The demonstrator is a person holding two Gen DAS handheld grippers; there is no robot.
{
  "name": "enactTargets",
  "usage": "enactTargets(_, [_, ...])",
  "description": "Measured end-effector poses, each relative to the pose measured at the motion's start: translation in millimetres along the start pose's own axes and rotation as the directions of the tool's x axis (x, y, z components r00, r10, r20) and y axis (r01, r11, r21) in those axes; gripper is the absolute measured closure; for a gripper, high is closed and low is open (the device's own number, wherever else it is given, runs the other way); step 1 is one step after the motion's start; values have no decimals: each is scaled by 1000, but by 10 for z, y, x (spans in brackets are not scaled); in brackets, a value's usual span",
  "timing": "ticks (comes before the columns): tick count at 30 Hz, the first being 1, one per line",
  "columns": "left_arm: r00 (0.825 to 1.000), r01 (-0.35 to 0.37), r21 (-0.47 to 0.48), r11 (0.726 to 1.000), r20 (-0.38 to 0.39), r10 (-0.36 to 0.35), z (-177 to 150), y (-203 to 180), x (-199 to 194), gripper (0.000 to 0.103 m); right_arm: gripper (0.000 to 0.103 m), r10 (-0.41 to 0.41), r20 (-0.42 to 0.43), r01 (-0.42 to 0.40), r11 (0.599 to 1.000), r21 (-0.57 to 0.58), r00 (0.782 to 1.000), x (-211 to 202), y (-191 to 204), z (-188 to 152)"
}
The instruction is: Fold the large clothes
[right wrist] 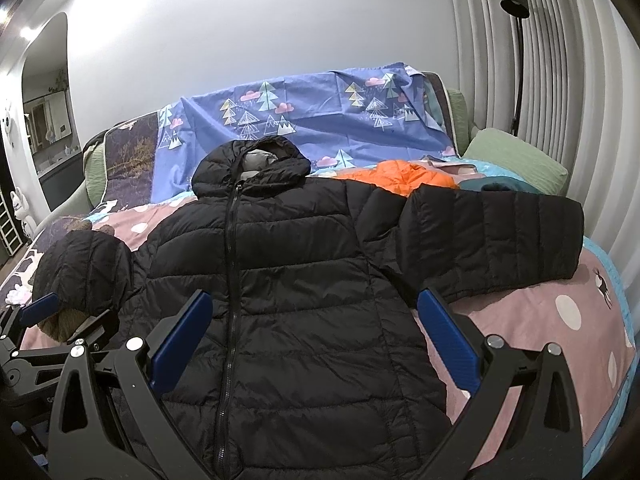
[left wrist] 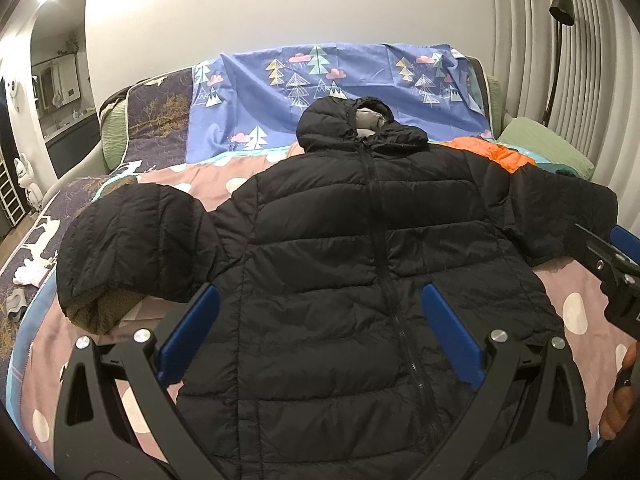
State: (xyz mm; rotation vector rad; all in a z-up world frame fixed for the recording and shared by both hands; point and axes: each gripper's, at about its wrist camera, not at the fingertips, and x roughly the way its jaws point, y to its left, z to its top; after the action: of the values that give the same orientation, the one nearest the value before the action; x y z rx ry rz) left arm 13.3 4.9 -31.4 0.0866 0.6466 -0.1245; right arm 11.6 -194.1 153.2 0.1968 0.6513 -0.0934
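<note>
On the far left, the left sleeve (left wrist: 136, 248) of the black jacket (left wrist: 360, 264) is bent back on itself, and its cuff shows a brown lining. The jacket lies face up on the bed (left wrist: 576, 312), zipped, with the hood (left wrist: 352, 120) toward the wall. The left gripper (left wrist: 320, 300) hangs over the lower body of the jacket with its blue fingers (left wrist: 188, 336) wide apart; it holds nothing. Further right, the right gripper (right wrist: 314, 308) hangs over the right side of the jacket near the hem, also spread open and holding nothing. The right sleeve (right wrist: 492, 236) stretches out straight to the right, and an orange garment (right wrist: 400, 178) lies just behind its shoulder.

I judge that no fold is made yet. The risks come from the material. The padded, slippery cloth may slide out if a gripper pinches only the top layer, and then the front lifts without the back. The puffy sleeves may spring open again after folding. The bent left sleeve can make a crooked fold if it is not laid flat first. A grasp near the right shoulder could also catch the orange garment and drag it along.
</note>
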Motion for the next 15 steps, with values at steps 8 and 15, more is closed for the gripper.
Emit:
enactTargets(8, [999, -16, -4, 1000, -51, 16, -33, 18, 67, 2, 1, -10, -13, 9, 1000, -13, 1000, 33, 30, -26])
enactTargets(15, [998, -16, -9, 1000, -62, 15, -46, 31, 83, 2, 1, -14, -28, 13, 1000, -12, 1000, 60, 25, -72])
